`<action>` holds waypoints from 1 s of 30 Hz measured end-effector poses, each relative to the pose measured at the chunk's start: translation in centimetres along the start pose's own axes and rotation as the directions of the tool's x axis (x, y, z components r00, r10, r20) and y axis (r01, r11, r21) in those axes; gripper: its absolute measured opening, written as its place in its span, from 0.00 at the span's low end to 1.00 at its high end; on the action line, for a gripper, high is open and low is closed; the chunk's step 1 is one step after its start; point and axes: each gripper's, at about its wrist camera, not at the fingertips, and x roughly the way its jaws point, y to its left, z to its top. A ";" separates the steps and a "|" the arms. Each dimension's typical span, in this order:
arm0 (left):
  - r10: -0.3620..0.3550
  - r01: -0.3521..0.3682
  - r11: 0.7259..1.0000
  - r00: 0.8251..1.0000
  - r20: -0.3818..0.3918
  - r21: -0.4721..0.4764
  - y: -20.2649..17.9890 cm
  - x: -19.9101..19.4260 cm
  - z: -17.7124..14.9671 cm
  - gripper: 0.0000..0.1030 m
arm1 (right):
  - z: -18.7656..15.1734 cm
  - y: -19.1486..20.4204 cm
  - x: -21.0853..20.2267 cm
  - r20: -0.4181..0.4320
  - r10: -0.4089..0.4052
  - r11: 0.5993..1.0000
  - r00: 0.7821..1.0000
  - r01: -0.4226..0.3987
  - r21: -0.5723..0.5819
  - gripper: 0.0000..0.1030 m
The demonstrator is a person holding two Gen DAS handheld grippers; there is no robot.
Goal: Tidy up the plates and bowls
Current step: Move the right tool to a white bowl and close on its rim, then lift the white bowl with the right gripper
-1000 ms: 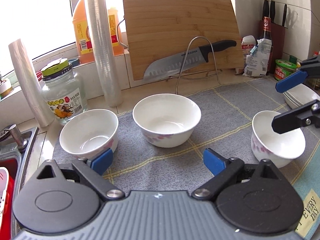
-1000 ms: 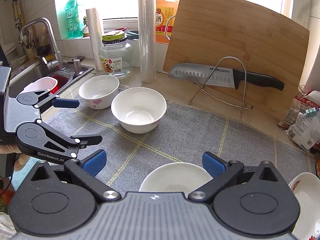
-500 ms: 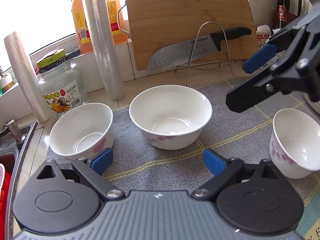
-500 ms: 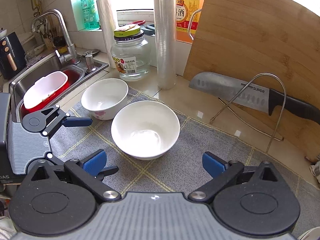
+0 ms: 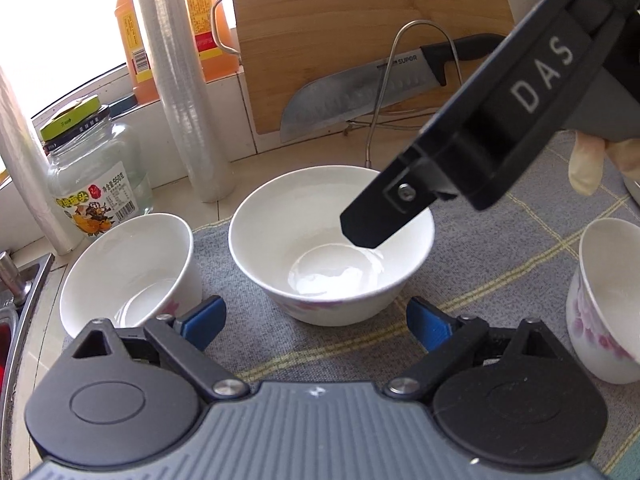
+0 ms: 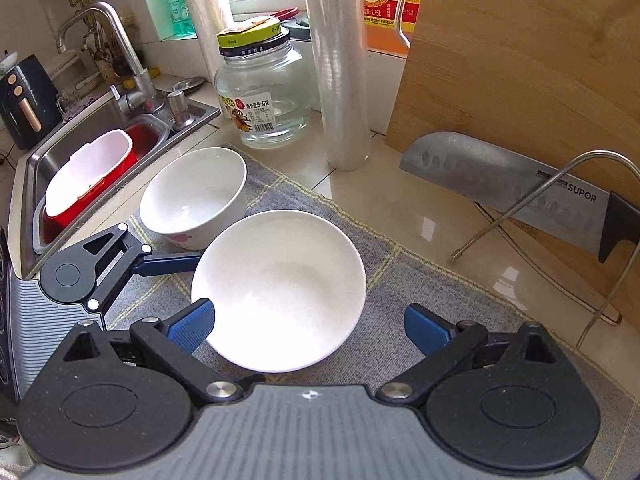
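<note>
Nearest the left wrist camera, the left gripper has its blue pads spread wide with nothing between them, low over the grey checked mat. Just beyond sits the middle bowl, upright, mouth to the ceiling; round, so it has no long axis to speak of. To its left stands the smaller bowl, also upright and close by, though whether they touch I cannot tell. At the right edge is a third bowl with pink flowers, well apart from the others.

The right gripper slants down over the middle bowl, jaws wide apart and gripping nothing; its left pad lies against the bowl's near rim in the picture, contact uncertain. From the left camera one black finger of it shows across the bowl's mouth, with gloved fingertips behind.

Only the right wrist camera shows the sink, its tap and a red-and-white tub; only the left one shows the third bowl. Farther back stand a glass jar, a roll of film, a knife on a wire rack, and a wooden board.
</note>
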 end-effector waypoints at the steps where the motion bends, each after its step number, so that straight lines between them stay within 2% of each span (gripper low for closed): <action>1: 0.002 -0.002 1.000 1.000 0.004 0.004 0.0 0.0 0.0 0.94 | 0.2 -0.1 0.4 -0.005 0.003 1.000 1.000 -0.003 -0.001 0.98; 14: -0.028 0.026 0.999 0.999 0.031 0.043 0.3 0.4 0.6 0.91 | 1.2 -0.6 3.3 -0.055 0.025 1.000 0.998 -0.025 -0.008 0.90; 30: -0.055 0.053 0.997 0.998 0.042 0.056 0.3 0.2 0.8 0.85 | 1.4 -0.8 4.2 -0.068 0.062 0.998 0.996 -0.062 0.013 0.77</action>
